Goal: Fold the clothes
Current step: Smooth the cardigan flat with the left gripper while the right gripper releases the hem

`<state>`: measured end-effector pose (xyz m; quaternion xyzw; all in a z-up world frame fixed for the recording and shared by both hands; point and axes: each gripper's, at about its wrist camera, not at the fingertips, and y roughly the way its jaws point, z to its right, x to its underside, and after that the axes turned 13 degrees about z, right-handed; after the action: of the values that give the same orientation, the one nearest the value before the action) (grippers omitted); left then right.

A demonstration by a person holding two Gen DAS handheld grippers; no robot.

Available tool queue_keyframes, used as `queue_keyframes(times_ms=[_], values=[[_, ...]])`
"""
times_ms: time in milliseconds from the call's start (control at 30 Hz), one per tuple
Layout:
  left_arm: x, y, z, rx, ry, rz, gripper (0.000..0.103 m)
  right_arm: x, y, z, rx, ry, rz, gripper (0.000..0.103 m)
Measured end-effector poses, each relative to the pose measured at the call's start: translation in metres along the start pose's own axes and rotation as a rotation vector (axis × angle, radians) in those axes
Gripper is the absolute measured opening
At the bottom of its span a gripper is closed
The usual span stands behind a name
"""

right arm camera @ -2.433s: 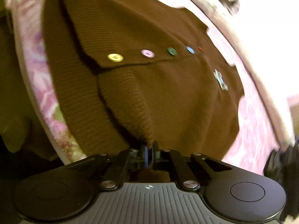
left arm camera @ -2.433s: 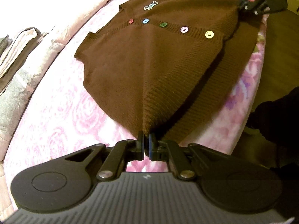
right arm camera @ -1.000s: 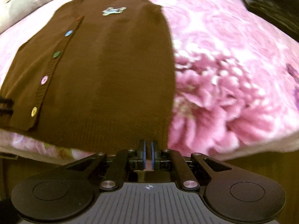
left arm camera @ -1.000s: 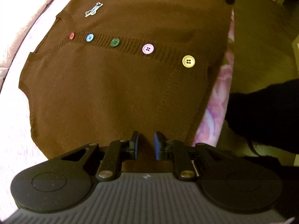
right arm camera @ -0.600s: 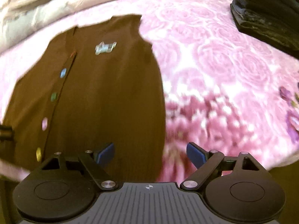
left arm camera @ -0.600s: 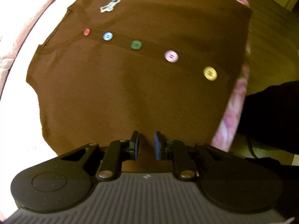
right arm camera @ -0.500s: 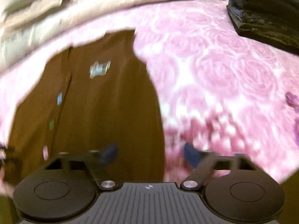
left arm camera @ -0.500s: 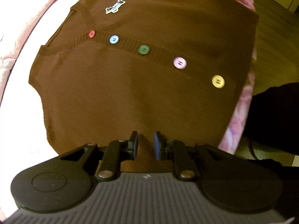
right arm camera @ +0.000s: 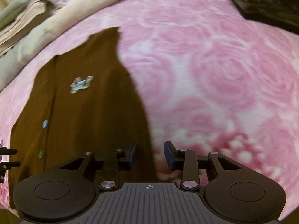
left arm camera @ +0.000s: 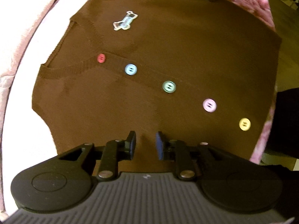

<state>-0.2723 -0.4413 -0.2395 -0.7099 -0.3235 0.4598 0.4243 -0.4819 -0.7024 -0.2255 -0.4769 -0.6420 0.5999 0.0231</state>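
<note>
On top of the pink rose bedspread (right arm camera: pixel 214 71): brown knit vest (left arm camera: pixel 168 59), spread flat, button side up, hem end hanging toward the near bed edge. Nothing folded yet, going by how flat it lies.

Left gripper (left arm camera: pixel 144 144) parked low over one side panel, fingers parted with a narrow gap, gripping nothing, only brown knit showing between the pads. Right gripper (right arm camera: pixel 150 155) at the opposite long edge, also released and empty, gap straddling the line where vest meets blanket. Whether either fingertip actually touches fabric: hard to call, lots of motion blur in the right view especially.

Key bit for the next move: button placket runs as the long axis, red button (left arm camera: pixel 101 58) up by the V-neck, then blue, green, lilac, down to the yellow button (left arm camera: pixel 244 124) near the hem. From the left wrist view that line crosses left-to-right ahead of the fingers; from the right wrist view it runs away from the camera along the left. So each gripper sits on its own side edge, placket between them. Probably a lengthwise fold coming, one side edge carried over toward the placket, and either hand equally placed to start. Bone-shaped patch (left arm camera: pixel 124 20) on the chest nearer the right gripper's side.

Dark folded stack (right arm camera: pixel 265 1) far corner, beige pile (right arm camera: pixel 28 18) at the back, both well apart from the vest.
</note>
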Motion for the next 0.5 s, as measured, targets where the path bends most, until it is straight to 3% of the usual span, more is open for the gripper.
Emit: queue_keyframes(times_ms=[67,100,167,267,500], values=[[-0.001,-0.003,-0.004,-0.022,-0.023,-0.002,0.027,-0.003,-0.002,-0.008,-0.009,-0.019,-0.003,0.038],[0.000,-0.006,-0.007,-0.035,-0.042,-0.003,0.028,-0.004,-0.002,-0.014,-0.016,-0.033,-0.004,0.055],[0.005,-0.013,-0.012,-0.065,-0.101,-0.004,0.030,-0.007,-0.003,-0.026,-0.030,-0.060,-0.005,0.076],[0.019,-0.022,-0.021,-0.105,-0.197,-0.012,0.037,-0.010,-0.004,-0.044,-0.050,-0.101,-0.006,0.076],[0.084,-0.054,-0.029,-0.169,-0.353,-0.030,0.039,-0.019,-0.008,-0.086,-0.098,-0.196,-0.009,0.076]])
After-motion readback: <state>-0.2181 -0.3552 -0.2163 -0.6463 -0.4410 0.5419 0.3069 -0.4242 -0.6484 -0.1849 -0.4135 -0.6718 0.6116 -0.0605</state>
